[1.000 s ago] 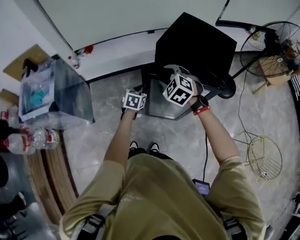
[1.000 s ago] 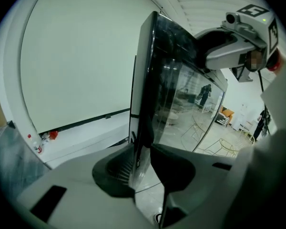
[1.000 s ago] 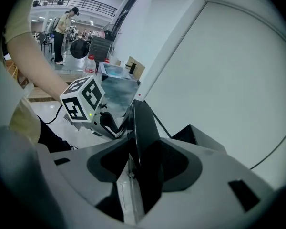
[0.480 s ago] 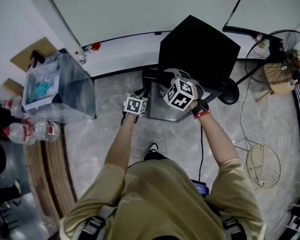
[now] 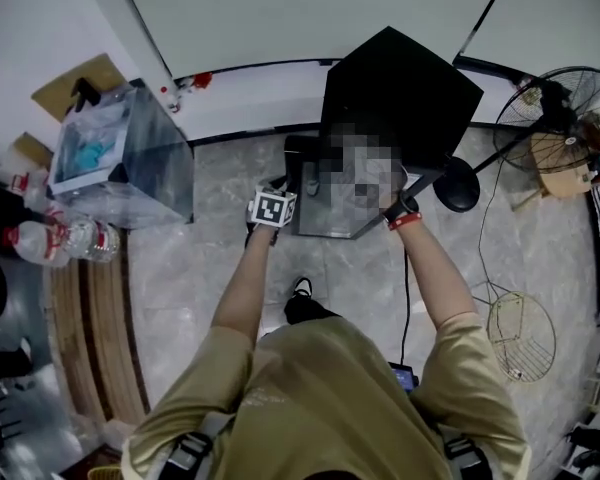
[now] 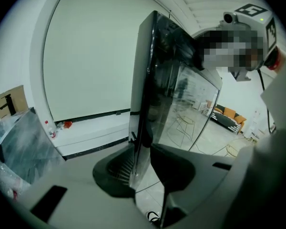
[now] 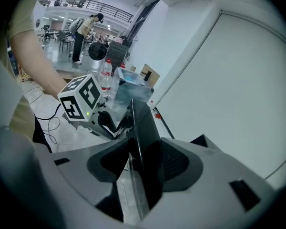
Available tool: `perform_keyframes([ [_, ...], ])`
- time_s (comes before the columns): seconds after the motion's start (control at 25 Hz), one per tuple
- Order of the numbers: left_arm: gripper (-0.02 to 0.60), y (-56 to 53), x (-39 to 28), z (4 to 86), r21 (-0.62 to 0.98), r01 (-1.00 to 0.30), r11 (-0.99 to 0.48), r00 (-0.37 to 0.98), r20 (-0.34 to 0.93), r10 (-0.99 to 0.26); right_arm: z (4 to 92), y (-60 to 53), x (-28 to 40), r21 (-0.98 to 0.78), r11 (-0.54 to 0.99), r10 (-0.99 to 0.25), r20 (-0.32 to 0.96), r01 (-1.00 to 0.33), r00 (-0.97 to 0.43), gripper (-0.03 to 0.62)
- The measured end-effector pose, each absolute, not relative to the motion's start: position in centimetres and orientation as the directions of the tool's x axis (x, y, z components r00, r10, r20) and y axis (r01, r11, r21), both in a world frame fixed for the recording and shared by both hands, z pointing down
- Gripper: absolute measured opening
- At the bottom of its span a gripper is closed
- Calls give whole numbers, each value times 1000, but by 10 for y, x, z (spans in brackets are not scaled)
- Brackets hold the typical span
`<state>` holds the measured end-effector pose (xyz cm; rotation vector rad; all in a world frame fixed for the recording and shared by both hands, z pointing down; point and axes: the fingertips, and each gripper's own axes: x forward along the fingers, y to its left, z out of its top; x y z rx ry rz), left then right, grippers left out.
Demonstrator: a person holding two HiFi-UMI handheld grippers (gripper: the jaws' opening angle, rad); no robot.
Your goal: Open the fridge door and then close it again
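Seen from the head camera, both grippers meet at the front of a small black fridge (image 5: 400, 88) standing on a stone floor (image 5: 210, 268).

The left gripper (image 5: 276, 193) is clenched on the fridge door (image 5: 325, 213). In the left gripper view the upright door (image 6: 150, 89) runs straight up between the two fingers (image 6: 112, 168). Its thin edge is pinched there, and its glossy, mirror-like face lies on the right-hand side of the fingers. The right gripper (image 6: 233, 42) appears high and to the right of them, beyond the door's top corner.

The right gripper (image 7: 140, 163) also grasps the door (image 7: 140, 123). In the right gripper view the dark panel rises from between its ribbed fingers (image 7: 176, 163), which are closed on either face. The left gripper (image 7: 81, 104), with its marker cube, sits up and to the left of these fingers, against the same door. In the head view the right gripper lies under a mosaic patch.

The frames do not show clearly whether the door is ajar or flush with the cabinet.

Well to the left of the left fingers stand a clear plastic box (image 5: 120, 158) and some water bottles (image 5: 65, 243). Well to the right of the right fingers stand a floor fan (image 5: 565, 103) and a loose wire grille (image 5: 515, 333).
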<state>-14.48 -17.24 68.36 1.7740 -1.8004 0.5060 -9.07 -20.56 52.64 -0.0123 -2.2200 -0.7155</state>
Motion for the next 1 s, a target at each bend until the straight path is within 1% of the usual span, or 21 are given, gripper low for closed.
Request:
perform_keyframes([
  [0.64, 104, -138, -117, 684, 115, -980, 161, -59, 606, -793, 527, -178, -70, 497, 815, -164, 693, 300, -702, 216],
  [0.84, 104, -119, -111, 686, 107, -975, 197, -86, 634, -769, 526, -164, -63, 491, 807, -141, 699, 327, -701, 218],
  [0.92, 104, -108, -113, 687, 105, -968, 227, -106, 649, -754, 526, -156, -66, 492, 799, -120, 695, 346, -709, 219],
  [1.0, 104, -105, -100, 688, 119, -964, 239, -105, 654, -749, 529, -152, -58, 485, 789, -90, 699, 378, -709, 219],
])
